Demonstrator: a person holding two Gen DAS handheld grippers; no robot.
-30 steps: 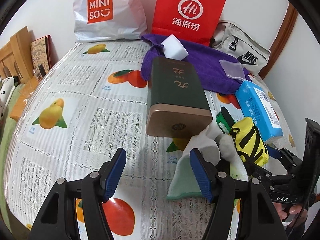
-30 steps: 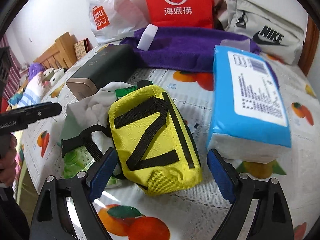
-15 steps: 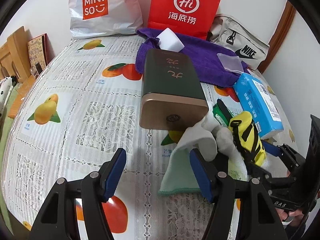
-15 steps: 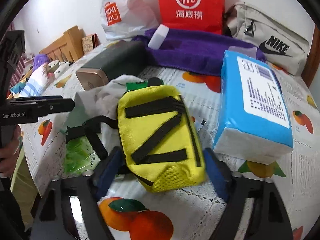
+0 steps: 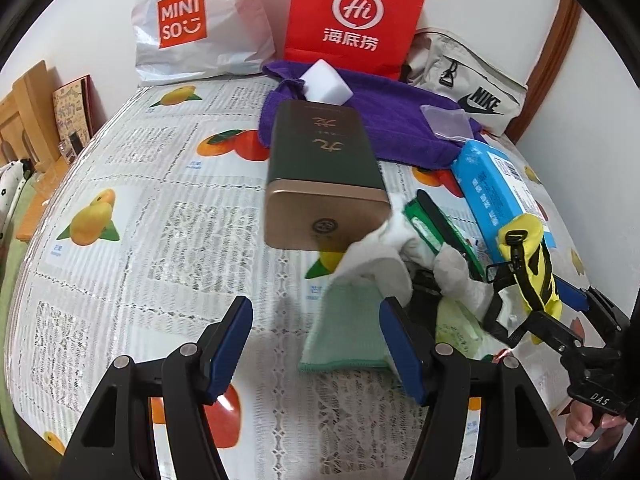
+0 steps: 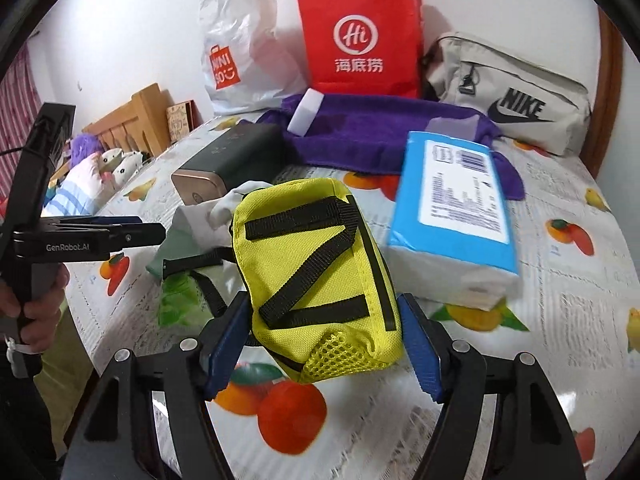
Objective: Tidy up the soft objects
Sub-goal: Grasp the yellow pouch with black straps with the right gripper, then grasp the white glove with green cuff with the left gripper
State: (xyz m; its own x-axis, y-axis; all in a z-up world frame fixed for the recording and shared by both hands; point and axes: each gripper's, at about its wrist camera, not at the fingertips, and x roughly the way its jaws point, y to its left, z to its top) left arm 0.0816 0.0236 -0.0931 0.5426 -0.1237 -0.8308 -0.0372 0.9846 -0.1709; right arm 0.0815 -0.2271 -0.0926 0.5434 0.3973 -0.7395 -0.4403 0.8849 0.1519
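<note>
My right gripper (image 6: 322, 344) is shut on a yellow pouch with black straps (image 6: 316, 272) and holds it lifted off the fruit-print tablecloth; the pouch also shows in the left wrist view (image 5: 532, 256). My left gripper (image 5: 316, 344) is open and empty above the cloth, its right finger beside a white and green cloth (image 5: 356, 304). That cloth (image 6: 200, 224) lies crumpled left of the pouch. A purple towel (image 6: 380, 128) lies at the back, with a white sponge block (image 6: 306, 114) on it.
A dark green and gold tin (image 5: 324, 168) lies mid-table. A blue tissue pack (image 6: 452, 208) lies right of the pouch. A red paper bag (image 6: 360, 40), a white Miniso bag (image 6: 240, 52) and a grey Nike bag (image 6: 512, 92) stand against the wall. Green packets (image 6: 180, 304) lie under the cloth.
My right gripper has closed on the yellow pouch and raised it off the table. My left gripper has shifted slightly and stays open.
</note>
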